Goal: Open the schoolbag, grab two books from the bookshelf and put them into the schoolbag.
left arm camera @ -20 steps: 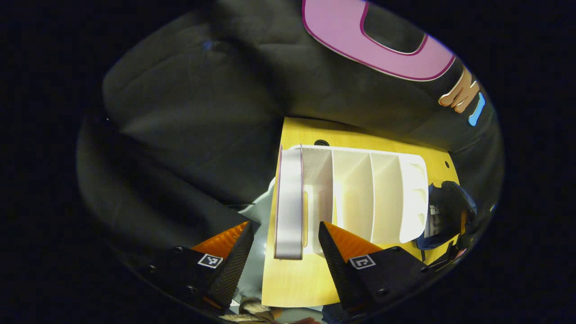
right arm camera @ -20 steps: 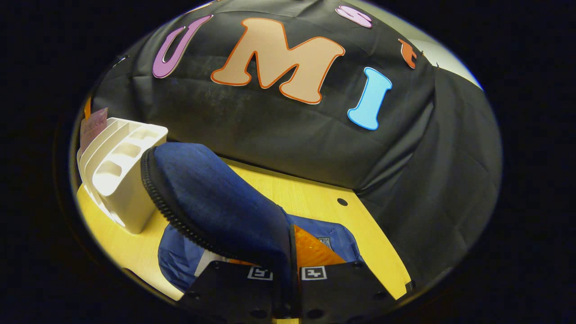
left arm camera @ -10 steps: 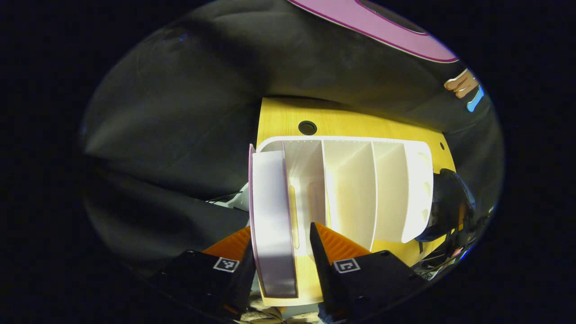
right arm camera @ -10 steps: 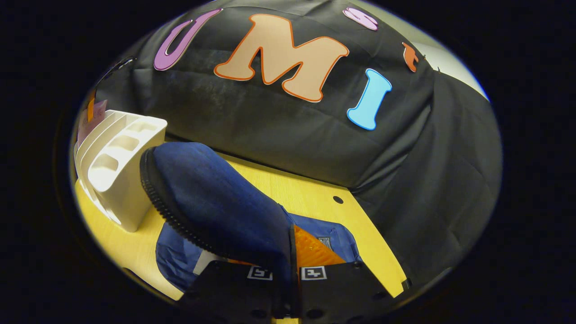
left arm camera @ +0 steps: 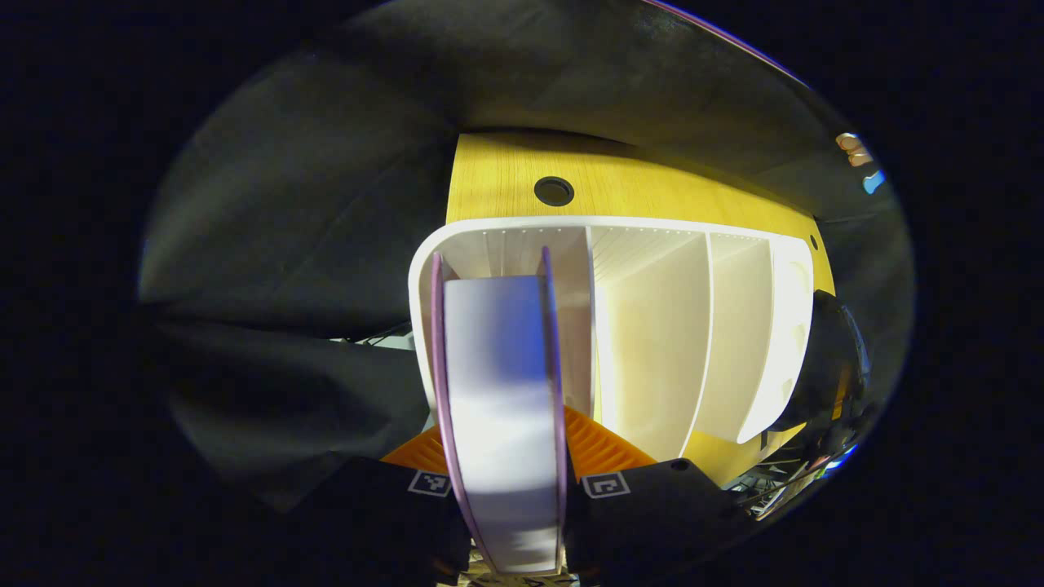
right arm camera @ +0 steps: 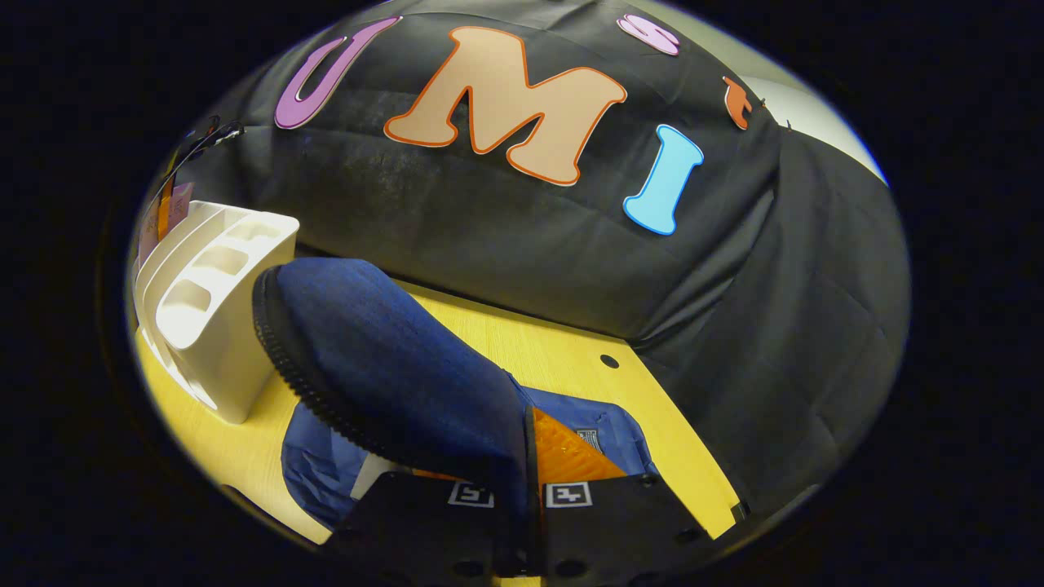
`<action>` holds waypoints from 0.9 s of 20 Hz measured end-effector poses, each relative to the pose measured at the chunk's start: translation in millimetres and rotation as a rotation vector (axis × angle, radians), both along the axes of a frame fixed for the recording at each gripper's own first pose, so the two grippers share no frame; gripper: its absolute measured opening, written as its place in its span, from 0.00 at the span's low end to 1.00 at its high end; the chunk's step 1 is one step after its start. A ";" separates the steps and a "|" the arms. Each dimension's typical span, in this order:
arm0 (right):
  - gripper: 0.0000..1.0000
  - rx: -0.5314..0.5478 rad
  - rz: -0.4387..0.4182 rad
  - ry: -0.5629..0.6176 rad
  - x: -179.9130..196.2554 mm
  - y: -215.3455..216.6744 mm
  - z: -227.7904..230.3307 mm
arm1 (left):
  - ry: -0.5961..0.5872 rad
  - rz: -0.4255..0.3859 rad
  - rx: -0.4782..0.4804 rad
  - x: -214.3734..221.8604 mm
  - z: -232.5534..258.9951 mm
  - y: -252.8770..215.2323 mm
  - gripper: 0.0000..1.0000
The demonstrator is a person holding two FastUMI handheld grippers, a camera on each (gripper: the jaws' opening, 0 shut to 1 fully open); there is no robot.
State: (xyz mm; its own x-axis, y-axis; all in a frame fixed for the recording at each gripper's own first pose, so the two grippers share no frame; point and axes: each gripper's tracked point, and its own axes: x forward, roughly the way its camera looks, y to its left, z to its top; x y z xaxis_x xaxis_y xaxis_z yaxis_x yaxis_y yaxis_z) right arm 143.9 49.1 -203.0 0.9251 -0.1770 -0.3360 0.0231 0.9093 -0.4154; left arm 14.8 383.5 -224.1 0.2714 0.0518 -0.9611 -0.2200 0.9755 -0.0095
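Now the book (left arm camera: 502,408) is seen standing in the bookshelf's (left arm camera: 652,326) end slot, straight ahead between the left gripper's (left arm camera: 506,481) nearly closed fingers, long axis running forward, while the schoolbag's flap (right arm camera: 391,367) is pinched by the right gripper (right arm camera: 526,481)

A recording booth, not a home: black cloth wall (right arm camera: 506,236) draped round from nine to three o'clock, a bare yellow table (right arm camera: 563,359) with drilled holes, cables (left arm camera: 783,489) at four o'clock.
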 end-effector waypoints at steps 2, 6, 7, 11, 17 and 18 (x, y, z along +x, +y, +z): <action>0.07 -0.004 0.002 0.000 -0.2 0.6 0.0 | 0.016 -0.002 0.006 -1.4 -2.8 -0.9 0.40; 0.07 -0.001 0.003 -0.003 -2.1 0.1 0.7 | 0.047 0.025 0.029 -1.0 -5.4 -2.8 0.40; 0.07 -0.002 0.005 -0.002 -2.2 0.4 0.8 | 0.065 0.048 0.025 -3.6 -6.4 -4.6 0.40; 0.07 -0.006 0.017 -0.003 -3.7 0.9 0.2 | 0.123 0.095 0.006 -19.9 -2.9 -10.0 0.41; 0.07 0.002 0.040 -0.006 -3.9 0.4 0.5 | 0.106 0.099 0.037 -37.3 33.5 -23.2 0.41; 0.07 0.003 0.045 -0.007 -4.3 0.2 1.8 | 0.101 0.101 0.050 -41.2 43.4 -24.6 0.41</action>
State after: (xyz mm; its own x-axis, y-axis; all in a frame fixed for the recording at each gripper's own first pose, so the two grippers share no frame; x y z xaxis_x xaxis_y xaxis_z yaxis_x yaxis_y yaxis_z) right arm 139.6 49.2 -201.1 0.9344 -0.1338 -0.3303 -0.0153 0.9109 -0.4123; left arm -26.3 358.9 -180.7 0.1646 0.1224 -0.9787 -0.3148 0.9469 0.0655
